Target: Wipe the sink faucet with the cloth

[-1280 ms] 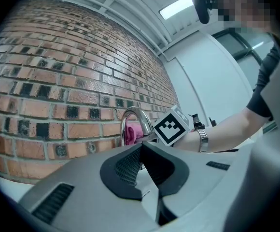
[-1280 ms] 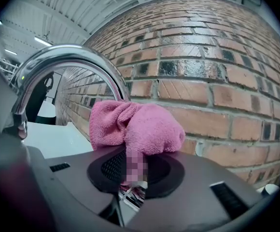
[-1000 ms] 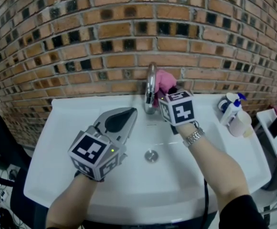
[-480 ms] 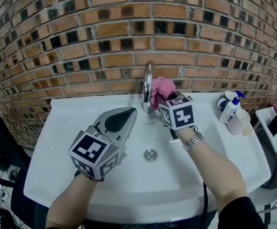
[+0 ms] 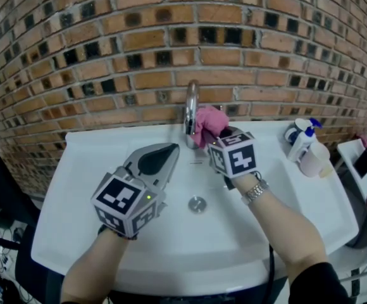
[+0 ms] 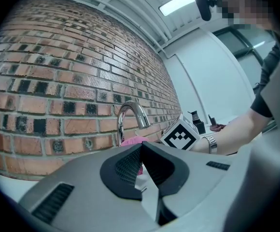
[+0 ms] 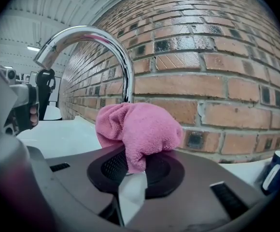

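Your right gripper [image 5: 219, 134] has sunk a little beside the faucet [image 5: 190, 109] since a second ago. It has carried the pink cloth [image 5: 209, 121] from near the top of the spout down toward the stem. Its fingers are clamped on the cloth, which bunches up just past them and lies against the faucet's right side. Your left gripper [image 5: 163, 152] hovers over the white sink [image 5: 76, 227], left of the faucet, fingers together with nothing between them. A spray bottle [image 5: 302, 142] stands at the sink's far right corner.
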